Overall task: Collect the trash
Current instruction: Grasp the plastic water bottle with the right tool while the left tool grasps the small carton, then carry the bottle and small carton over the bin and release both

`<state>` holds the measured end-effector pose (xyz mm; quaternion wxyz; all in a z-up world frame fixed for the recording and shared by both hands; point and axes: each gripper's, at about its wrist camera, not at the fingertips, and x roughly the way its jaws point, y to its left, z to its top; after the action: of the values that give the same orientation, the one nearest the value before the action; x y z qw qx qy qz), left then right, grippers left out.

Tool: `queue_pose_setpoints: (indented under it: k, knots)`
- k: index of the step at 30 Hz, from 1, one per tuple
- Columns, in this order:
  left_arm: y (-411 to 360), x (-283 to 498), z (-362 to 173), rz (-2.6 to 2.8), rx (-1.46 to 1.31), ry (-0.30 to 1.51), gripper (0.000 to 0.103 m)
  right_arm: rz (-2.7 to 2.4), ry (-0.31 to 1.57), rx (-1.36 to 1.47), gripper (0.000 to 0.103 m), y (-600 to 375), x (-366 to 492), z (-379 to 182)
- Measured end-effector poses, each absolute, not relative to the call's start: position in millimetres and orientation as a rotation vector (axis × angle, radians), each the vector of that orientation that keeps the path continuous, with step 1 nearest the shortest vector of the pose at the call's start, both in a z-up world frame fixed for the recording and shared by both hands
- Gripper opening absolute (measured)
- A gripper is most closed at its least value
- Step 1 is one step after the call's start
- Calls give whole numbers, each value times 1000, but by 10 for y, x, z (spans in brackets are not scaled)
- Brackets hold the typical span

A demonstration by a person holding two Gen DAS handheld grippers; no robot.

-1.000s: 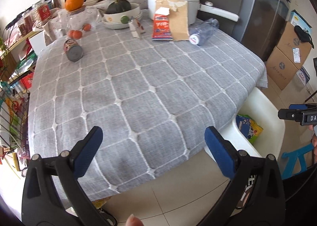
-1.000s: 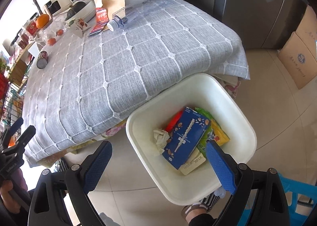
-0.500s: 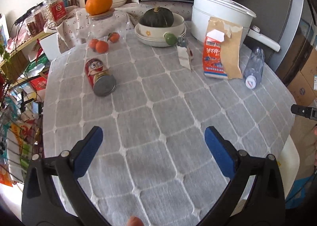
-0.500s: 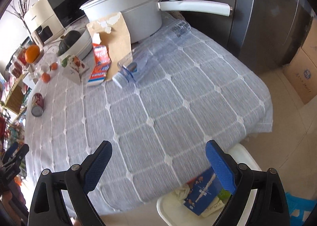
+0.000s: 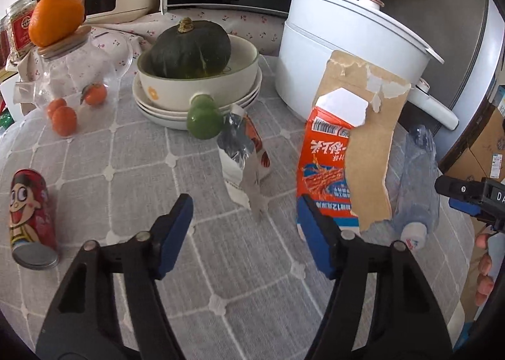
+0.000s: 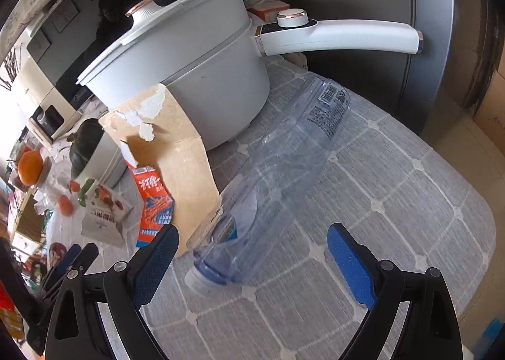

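Woven grey tablecloth (image 5: 126,151), matt, beneath both grippers. Clear, glossy plastic bottle (image 6: 277,183) ahead of the right gripper. Torn brown cardboard (image 5: 369,139), rough-edged, matt, ahead of the left gripper. Smooth satin white pot (image 6: 195,76) beyond. Glossy red can (image 5: 30,218), metal end, left.

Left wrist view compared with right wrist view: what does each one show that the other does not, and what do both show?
Only the left wrist view shows the red can lying on its side and the whole stack of plates under the bowl.

Only the right wrist view shows the full pot handle with its knob, and the whole clear bottle.

Both show the white pot, the torn cardboard, the orange snack box, the white snack bag and the squash. The left gripper is closing with nothing between its jaws.
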<state>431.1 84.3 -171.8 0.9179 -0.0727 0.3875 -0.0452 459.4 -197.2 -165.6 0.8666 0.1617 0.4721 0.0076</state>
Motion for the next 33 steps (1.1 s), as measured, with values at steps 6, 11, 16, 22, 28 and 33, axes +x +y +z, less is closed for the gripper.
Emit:
queue_pose_setpoints:
  k: [6, 11, 16, 22, 28, 33]
  knots:
    - [829, 4485, -1815, -104, -181, 798, 39, -24, 1005, 389, 96, -2000, 4823, -1893]
    - [842, 4497, -1834, -96, -196, 806, 9, 5, 1027, 517, 86, -2067, 4902, -2052]
    - [863, 4329, -1735, -117, -218, 824, 5, 44, 1043, 495, 73, -2019, 4801, -1990]
    - [889, 3931, -1500, -133, -206, 826, 4, 67, 1023, 428, 69, -2075, 4338, -1732]
    - [886, 3403, -1316, -152, -204, 829, 4, 97, 1030, 416, 63, -2223, 3829, -1526]
    - [804, 2942, -1265, -174, -198, 846, 4, 122, 1036, 408, 63, -2264, 3419, -1417]
